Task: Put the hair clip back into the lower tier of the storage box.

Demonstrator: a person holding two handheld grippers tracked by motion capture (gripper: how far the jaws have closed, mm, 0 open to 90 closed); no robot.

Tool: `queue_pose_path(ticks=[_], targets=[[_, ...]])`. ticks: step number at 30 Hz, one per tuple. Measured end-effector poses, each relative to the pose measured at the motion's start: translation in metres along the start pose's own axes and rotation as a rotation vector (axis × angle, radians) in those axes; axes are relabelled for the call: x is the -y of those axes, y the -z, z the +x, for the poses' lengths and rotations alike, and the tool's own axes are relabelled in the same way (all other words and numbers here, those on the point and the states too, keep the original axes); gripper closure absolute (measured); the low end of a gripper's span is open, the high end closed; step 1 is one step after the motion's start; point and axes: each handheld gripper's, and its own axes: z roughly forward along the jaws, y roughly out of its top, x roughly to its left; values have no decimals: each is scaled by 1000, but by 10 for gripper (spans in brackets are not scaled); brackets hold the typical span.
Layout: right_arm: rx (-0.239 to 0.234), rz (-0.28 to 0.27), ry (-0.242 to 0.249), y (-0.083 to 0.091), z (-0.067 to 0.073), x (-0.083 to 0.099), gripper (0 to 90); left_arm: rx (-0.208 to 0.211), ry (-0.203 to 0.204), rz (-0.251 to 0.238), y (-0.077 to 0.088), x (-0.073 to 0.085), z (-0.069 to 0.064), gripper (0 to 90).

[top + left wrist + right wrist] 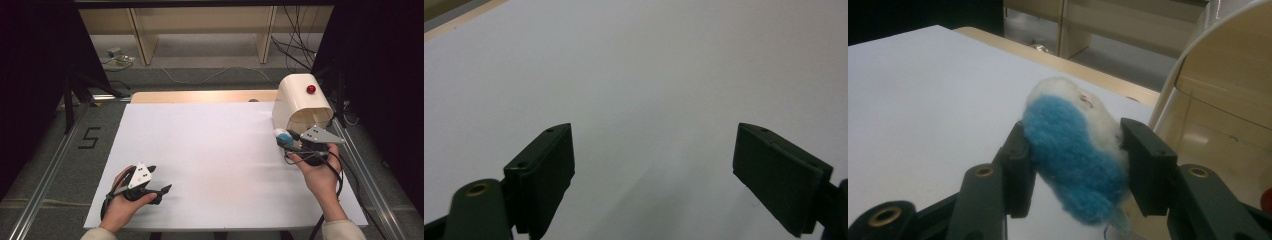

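At table's right edge, toy: blue-and-white plush toy (1078, 155) pinched mid-body, just outside the cream dome box (301, 102).
R gripper (289, 141): clamped on toy; pads squash the fluff, so keep the squeeze steady w/o twisting.
Next, prob.: carry it level, clear of box's rim.
L gripper (159, 181): jaws apart, nothing between, resting on white sheet (210, 160).

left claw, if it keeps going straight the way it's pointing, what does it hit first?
Probably nothing soon. The left claw is open and empty, pointing across the bare white table. Its own view shows no object ahead, up to the table's far edge. It sits low, so it may skim the surface; depth is unclear.
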Motion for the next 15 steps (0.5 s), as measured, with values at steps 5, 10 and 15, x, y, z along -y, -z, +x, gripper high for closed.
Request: queue_pose_path(ticks=[5, 10, 15], targets=[[6, 1, -8, 2, -3, 0, 521, 0, 2, 2, 0, 0, 0, 170], [12, 2, -6, 3, -6, 0, 520, 0, -1, 3, 0, 0, 0, 170], [31, 15, 11, 4, -8, 2, 517, 2, 0, 3, 0, 0, 0, 171]])
